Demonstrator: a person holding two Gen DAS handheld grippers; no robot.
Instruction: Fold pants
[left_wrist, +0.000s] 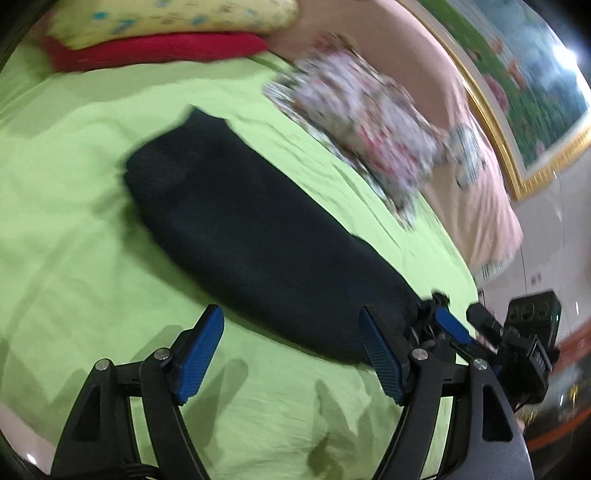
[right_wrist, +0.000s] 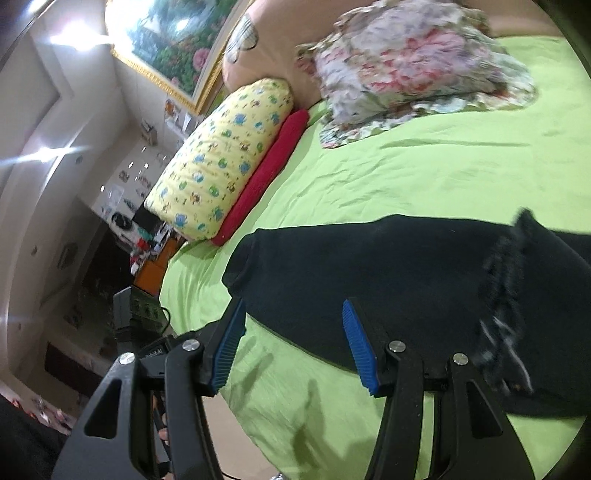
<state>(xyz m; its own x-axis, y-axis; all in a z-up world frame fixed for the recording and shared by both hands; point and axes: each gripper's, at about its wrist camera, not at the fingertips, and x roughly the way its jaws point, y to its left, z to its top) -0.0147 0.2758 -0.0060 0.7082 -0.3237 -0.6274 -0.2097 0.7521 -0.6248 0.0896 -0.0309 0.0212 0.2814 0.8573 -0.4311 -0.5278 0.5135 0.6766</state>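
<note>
Left wrist view: the left gripper (left_wrist: 291, 354) hangs over a bed (left_wrist: 74, 221) covered in a lime green sheet, its blue-padded jaws spread wide with nothing between them. Dark pants (left_wrist: 236, 229) lie flat on the sheet as a long folded strip, one end close to the bed's near edge, just beyond the gripper's right finger. The right gripper (left_wrist: 456, 325) shows at that same end of the pants. Toward the bed's far edge lie a floral blanket (left_wrist: 354, 133), a yellow patterned pillow (left_wrist: 166, 18) and a red pillow (left_wrist: 159, 48).

Right wrist view: the right gripper (right_wrist: 291, 343) has its jaws spread and empty, hovering at the near edge of the pants (right_wrist: 369, 273), apart from the cloth. A framed flower painting (right_wrist: 173, 40) hangs on the wall beyond.
</note>
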